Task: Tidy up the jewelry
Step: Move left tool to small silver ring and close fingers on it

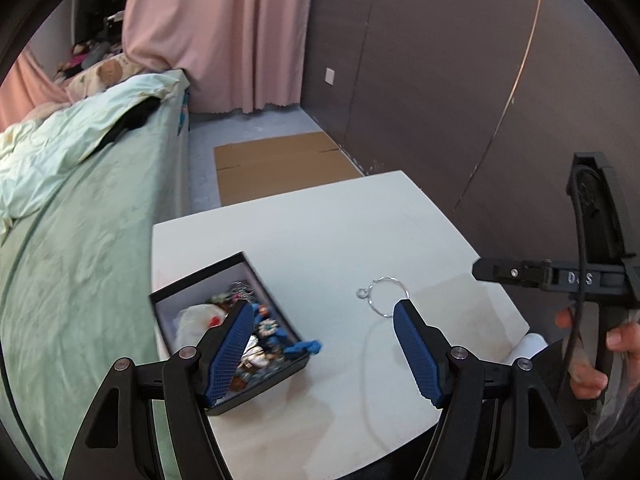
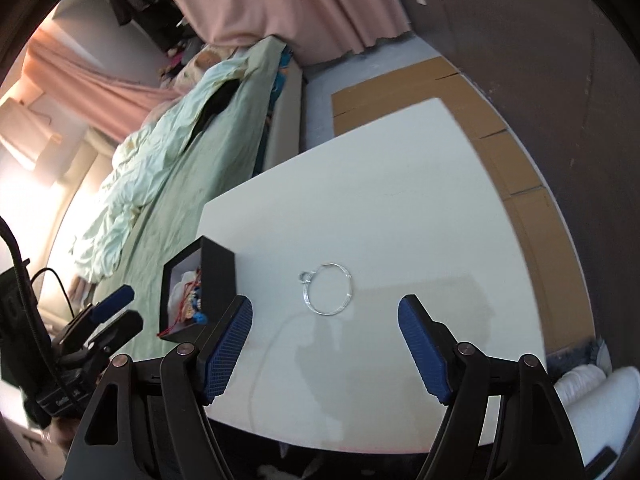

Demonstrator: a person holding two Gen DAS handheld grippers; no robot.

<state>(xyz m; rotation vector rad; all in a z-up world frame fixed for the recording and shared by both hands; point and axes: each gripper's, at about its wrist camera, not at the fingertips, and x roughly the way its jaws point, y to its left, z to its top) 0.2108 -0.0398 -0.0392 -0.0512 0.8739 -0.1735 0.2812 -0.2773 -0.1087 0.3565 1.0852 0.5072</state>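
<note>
Silver bracelet [image 2: 327, 289] lies on white table [image 2: 400, 184] near black box [image 2: 218, 276].

Left gripper [image 1: 324, 312] finger covers part of jewelry box [image 1: 200, 280] contents; pieces inside blurred, too small to identify, beyond pale bag and blue bits.

Right wrist view: box [image 2: 218, 276] seen side-on, near wall hides most of interior; only sliver of contents visible.

Silver wire ring [image 1: 386, 294]: clasp detail too small to read.

Right gripper [image 2: 325, 322] in left wrist view cut by right edge; hand [image 1: 592, 354] partly out of frame, fingertips unseen.

Left gripper in right wrist view: 1 blue pad visible, rest blurred, cut by edge.

Table [image 2: 400, 184] far edge motion-blurred.
</note>
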